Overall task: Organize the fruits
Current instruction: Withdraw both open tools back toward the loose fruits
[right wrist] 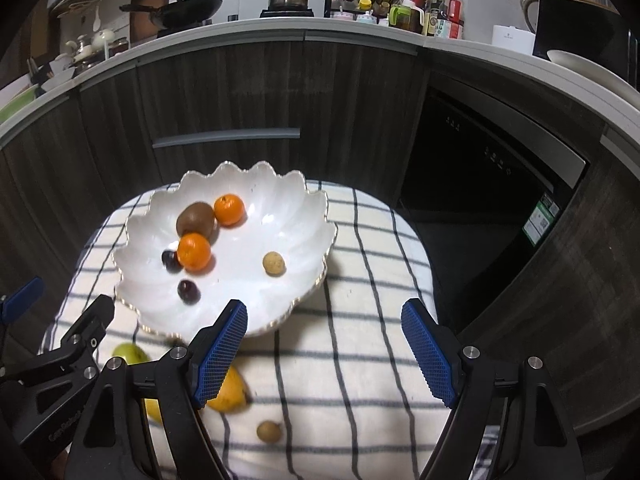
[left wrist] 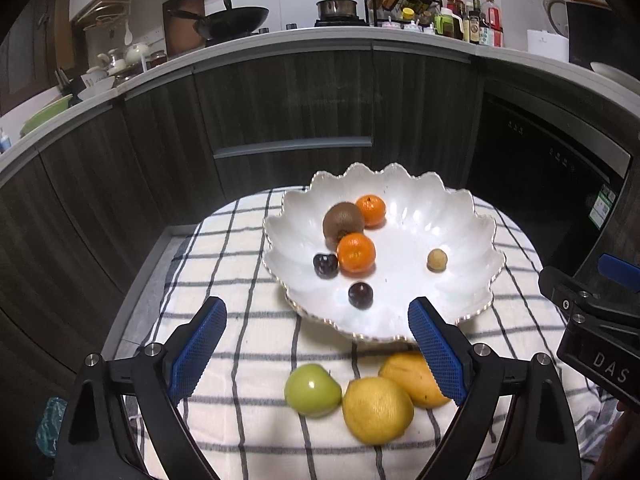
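two grippers hang over a table [left wrist: 248, 344] covered with a white cloth [right wrist: 360, 280] crossed by dark stripes, with dark kitchen cupboards [left wrist: 280, 100] behind it. largest on the cloth is a white scalloped bowl [left wrist: 440, 216], set toward the far side. inside it lie a brown kiwi [left wrist: 342, 220], touching two oranges, one behind it [left wrist: 371, 210] and one in front [left wrist: 356, 253]. a dark plum [left wrist: 325, 265] sits against the front orange, a second plum [left wrist: 360, 295] lies apart nearer the front rim, and a small tan longan [left wrist: 437, 260] rests alone on the right side of the bowl.

outside the bowl, on the cloth just in front of it, a lemon [left wrist: 378, 410] lies between a green apple [left wrist: 313, 390] and a yellow-orange fruit [left wrist: 412, 378], the three close together. in the right wrist view a second small longan [right wrist: 269, 431] lies on the cloth by itself, nearer the camera.

the left gripper [left wrist: 316, 350] is spread wide above the three loose fruits, its blue pads [left wrist: 196, 352] touching nothing. the right gripper [right wrist: 326, 354] is also spread wide, over bare cloth to the right of the bowl, with nothing between its pads [right wrist: 428, 354].
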The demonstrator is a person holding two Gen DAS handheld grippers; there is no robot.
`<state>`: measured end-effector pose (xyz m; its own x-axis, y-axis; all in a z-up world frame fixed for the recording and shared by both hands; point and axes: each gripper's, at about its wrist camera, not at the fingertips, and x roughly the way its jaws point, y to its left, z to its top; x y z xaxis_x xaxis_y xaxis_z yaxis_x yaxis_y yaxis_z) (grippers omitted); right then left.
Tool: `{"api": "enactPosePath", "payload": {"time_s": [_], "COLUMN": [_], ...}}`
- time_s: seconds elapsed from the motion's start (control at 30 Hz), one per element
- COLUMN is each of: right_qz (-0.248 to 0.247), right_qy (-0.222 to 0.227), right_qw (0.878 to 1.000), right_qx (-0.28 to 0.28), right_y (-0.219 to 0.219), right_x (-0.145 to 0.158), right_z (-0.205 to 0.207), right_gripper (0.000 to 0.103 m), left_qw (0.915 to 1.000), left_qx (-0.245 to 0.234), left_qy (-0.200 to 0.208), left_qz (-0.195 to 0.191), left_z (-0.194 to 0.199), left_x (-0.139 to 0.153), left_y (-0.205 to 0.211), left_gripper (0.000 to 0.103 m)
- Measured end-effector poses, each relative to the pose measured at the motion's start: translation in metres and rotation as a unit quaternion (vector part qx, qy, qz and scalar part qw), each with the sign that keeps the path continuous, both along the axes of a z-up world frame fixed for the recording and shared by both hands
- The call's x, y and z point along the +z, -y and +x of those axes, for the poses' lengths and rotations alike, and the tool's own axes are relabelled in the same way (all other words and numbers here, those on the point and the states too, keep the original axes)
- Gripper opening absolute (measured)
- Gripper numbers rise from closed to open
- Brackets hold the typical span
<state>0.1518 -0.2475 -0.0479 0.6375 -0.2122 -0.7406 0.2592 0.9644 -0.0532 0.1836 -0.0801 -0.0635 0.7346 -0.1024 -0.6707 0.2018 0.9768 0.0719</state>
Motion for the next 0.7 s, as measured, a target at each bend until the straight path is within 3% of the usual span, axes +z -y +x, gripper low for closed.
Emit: {"api": "enactPosePath", "payload": {"time_s": [0.5, 0.7], "right_qz": [0.002, 0.008], "right_qy": [-0.031, -0.043], "right_qw": [1.000, 0.999], "right_qx": [-0.002, -0.005], "right_y": [0.001, 0.005], "right_x": [-0.041, -0.054], "right_z": [-0.030, -0.035], "right_gripper": [0.080, 0.080], "left_qw": [0.9995, 0.9996], "left_qx": [-0.014, -0.010], "left_qy": [-0.017, -0.022], "left_qz": [0.020, 0.012], "left_z": [-0.030, -0.038], "left_x": [-0.047, -0.062], "left_y": [0.009, 0.009], "left_gripper": [0.092, 0.092]}}
